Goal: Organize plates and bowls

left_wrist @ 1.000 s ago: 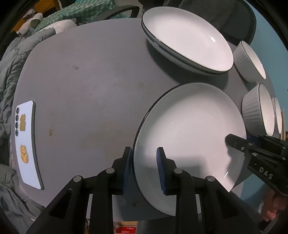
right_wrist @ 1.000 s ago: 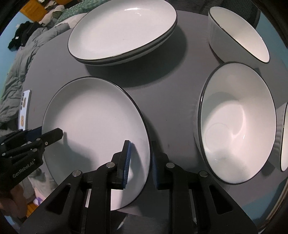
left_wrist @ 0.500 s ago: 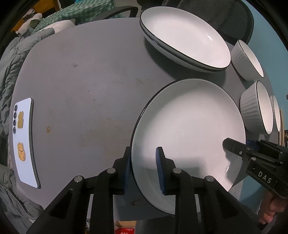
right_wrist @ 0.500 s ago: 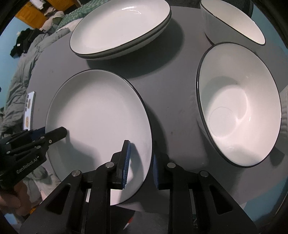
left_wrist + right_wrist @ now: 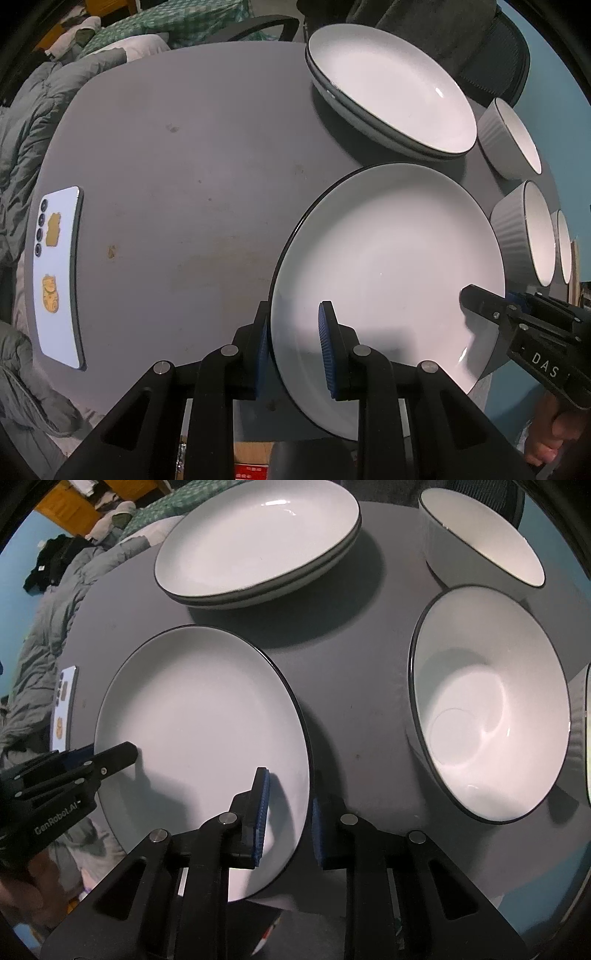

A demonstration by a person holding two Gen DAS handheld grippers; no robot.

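Single plate (image 5: pixel 388 258) now closer to stacked plates (image 5: pixel 391 88) than second ago, carried forward above table (image 5: pixel 166 166); stacking step likely near.

Plate white, shallow, thin dark rim, glossy, empty.

Left gripper (image 5: pixel 293 350) jaws clamped on plate's left rim; right gripper (image 5: pixel 288 814) jaws clamped on opposite rim.

Ribbed bowls (image 5: pixel 524 232) just beside at right; phone (image 5: pixel 55 273) well apart at left.
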